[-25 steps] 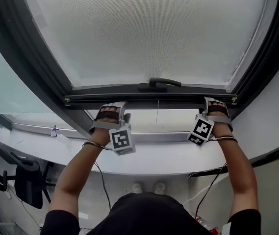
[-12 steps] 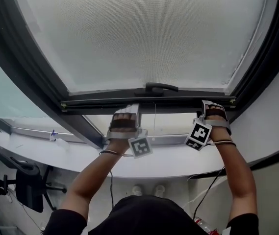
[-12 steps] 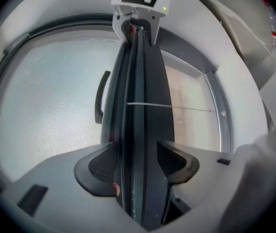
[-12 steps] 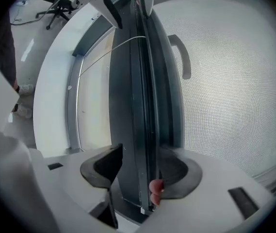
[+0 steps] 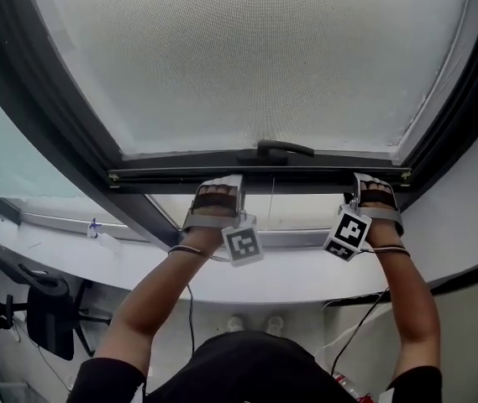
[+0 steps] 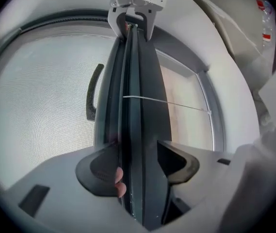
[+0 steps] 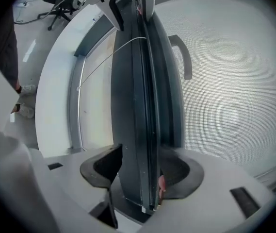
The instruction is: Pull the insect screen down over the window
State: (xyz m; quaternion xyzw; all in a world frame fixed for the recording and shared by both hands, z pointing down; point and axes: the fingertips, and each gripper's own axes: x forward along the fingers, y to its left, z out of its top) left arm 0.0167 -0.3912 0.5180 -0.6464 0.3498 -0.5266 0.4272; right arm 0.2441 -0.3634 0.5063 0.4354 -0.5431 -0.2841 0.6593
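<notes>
The insect screen's grey mesh covers most of the window. Its dark bottom bar runs across just above my hands, with a curved handle at its middle. My left gripper holds the bar left of the handle. The left gripper view shows the bar running between that gripper's jaws, both pads against it. My right gripper holds the bar near its right end. In the right gripper view its pads clamp the bar. A thin white cord hangs off the bar.
The dark window frame slants along both sides of the screen. Below the bar is a strip of uncovered pane, then a white curved sill. An office chair stands on the floor at lower left. Cables trail from both wrists.
My left gripper has slid right along the bar, closer to the handle. The right gripper and the bar have stayed about where they were.
</notes>
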